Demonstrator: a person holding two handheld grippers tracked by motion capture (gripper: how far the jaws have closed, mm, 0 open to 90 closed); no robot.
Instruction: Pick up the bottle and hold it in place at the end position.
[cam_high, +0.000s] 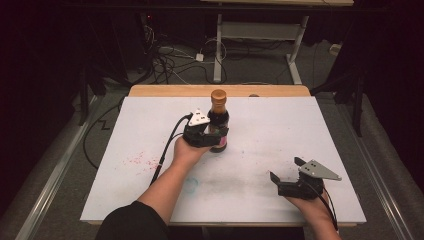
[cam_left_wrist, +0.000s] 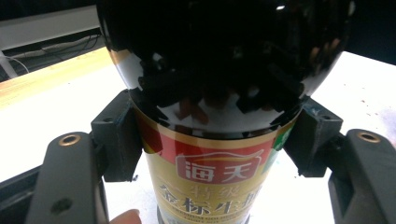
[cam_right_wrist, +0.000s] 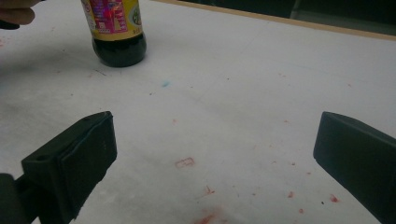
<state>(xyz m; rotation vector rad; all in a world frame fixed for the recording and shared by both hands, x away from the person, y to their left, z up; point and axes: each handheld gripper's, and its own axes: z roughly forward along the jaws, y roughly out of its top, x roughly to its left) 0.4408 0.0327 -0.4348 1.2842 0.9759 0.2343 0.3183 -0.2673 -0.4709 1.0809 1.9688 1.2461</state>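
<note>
A dark sauce bottle (cam_high: 219, 121) with a brown cap stands upright near the middle of the white board (cam_high: 260, 130). My left gripper (cam_high: 212, 136) is shut on the bottle's body, its two jaws pressing the glass from either side just above the yellow and red label (cam_left_wrist: 210, 182). In the right gripper view the bottle's base (cam_right_wrist: 119, 49) rests on the board at the far left. My right gripper (cam_high: 286, 174) hovers low over the board's front right part with its jaws wide apart and nothing between them (cam_right_wrist: 215, 154).
Red specks stain the board at the left (cam_high: 137, 160) and a faint blue ring (cam_high: 190, 185) lies by the left forearm. The wooden table edge (cam_high: 220, 90) runs behind the board. Cables and a desk frame (cam_high: 260, 40) sit on the floor beyond.
</note>
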